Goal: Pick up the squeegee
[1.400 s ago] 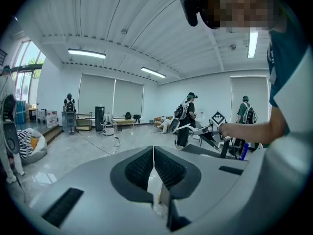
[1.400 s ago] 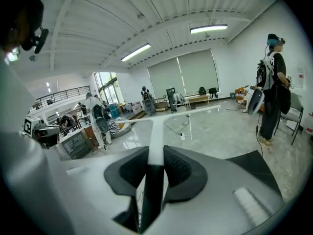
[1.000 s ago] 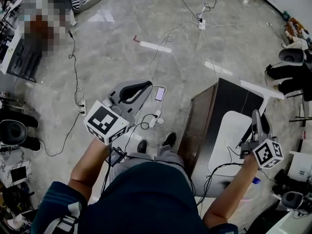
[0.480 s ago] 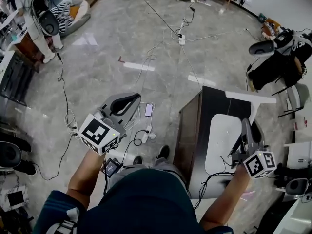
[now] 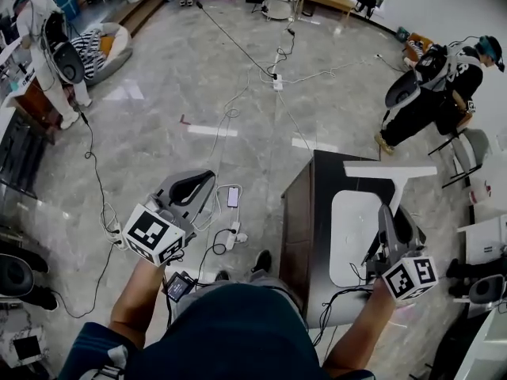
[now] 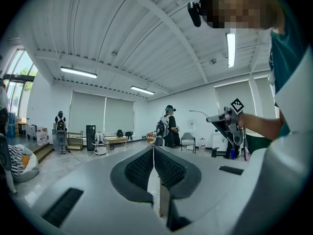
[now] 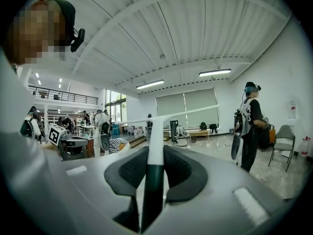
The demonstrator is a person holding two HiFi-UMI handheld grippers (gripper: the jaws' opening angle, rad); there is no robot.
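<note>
no words, numbers or brand names can be read anywhere in these views. the only sign-like marks are black-and-white square code patterns. in the head view one sits on the marker cube (image 5: pixel 150 234) of the left gripper (image 5: pixel 207 177) at lower left, another on the other cube (image 5: pixel 409 278) of the right gripper (image 5: pixel 387 212) at lower right. the same patterns show small at the right of the left gripper view and the left of the right gripper view.

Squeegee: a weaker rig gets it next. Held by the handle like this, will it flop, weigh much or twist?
Probably stiff: the squeegee juts straight from the right tongs without sagging. Likely light, since a grip on the slim handle carries it. Its wide blade bar sits far from the grip, so a bump may twist it.
</note>
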